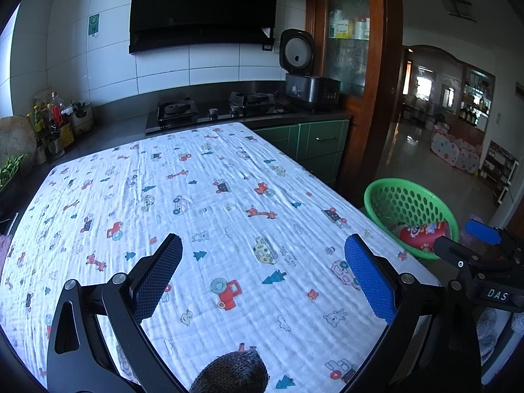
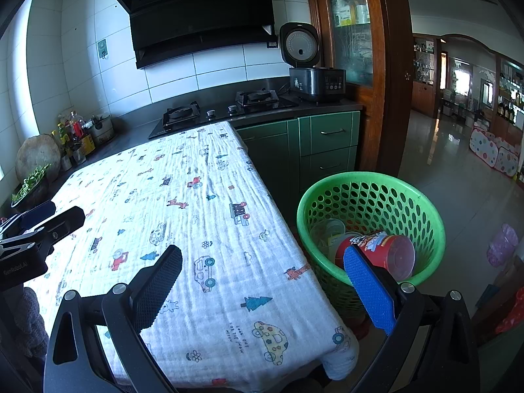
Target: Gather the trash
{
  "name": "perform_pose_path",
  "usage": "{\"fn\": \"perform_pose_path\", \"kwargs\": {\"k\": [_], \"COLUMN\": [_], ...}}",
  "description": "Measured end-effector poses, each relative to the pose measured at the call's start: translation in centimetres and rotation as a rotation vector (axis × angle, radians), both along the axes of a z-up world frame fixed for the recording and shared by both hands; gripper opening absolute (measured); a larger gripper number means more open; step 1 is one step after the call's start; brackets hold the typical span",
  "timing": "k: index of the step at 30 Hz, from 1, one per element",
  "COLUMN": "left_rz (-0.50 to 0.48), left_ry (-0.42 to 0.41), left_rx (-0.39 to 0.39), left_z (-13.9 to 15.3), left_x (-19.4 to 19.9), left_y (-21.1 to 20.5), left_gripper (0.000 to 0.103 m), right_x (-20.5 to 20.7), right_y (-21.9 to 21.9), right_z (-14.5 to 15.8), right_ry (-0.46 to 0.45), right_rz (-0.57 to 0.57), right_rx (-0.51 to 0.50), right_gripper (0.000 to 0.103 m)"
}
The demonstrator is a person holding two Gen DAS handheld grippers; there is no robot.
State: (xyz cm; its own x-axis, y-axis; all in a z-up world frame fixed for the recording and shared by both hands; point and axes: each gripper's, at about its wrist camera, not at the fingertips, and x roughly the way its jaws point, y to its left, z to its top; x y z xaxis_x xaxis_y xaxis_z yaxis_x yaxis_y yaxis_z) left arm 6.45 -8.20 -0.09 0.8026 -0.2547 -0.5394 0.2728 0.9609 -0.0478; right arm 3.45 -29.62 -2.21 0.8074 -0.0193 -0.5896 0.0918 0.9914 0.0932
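Note:
A green perforated basket [image 2: 370,180] stands on the floor by the table's right edge. Inside it lie a red printed canister [image 2: 376,245] on its side and some clear plastic cups [image 2: 327,229]. My right gripper [image 2: 262,252] is open and empty, its right pad hanging over the basket's near rim and its left pad over the table. My left gripper [image 1: 263,242] is open and empty above the patterned tablecloth [image 1: 213,196]. The left wrist view also shows the basket [image 1: 409,185], the canister [image 1: 422,234] and the right gripper [image 1: 465,237] beside it.
A counter with a gas hob [image 2: 229,108] and a rice cooker [image 2: 314,78] runs behind the table, bottles [image 2: 73,131] at its left. Green cabinets [image 2: 327,144] and a wooden door frame [image 2: 389,98] stand beyond the basket. A knitted sleeve [image 2: 29,321] shows at lower left.

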Motion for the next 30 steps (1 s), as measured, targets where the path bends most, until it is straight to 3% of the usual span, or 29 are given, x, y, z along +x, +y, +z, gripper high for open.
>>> {"fn": "perform_pose_path", "kwargs": {"k": [30], "left_rz": [0.01], "left_ry": [0.0], "left_rx": [0.023], "left_z": [-0.31], "left_x": [-0.25], "left_y": [-0.31], "left_gripper": [0.098], "right_x": [0.06], "right_y": [0.15], "right_z": [-0.21], "right_ry": [0.006], "right_rz": [0.01], "right_rx": [0.001], "right_gripper": [0.096]}}
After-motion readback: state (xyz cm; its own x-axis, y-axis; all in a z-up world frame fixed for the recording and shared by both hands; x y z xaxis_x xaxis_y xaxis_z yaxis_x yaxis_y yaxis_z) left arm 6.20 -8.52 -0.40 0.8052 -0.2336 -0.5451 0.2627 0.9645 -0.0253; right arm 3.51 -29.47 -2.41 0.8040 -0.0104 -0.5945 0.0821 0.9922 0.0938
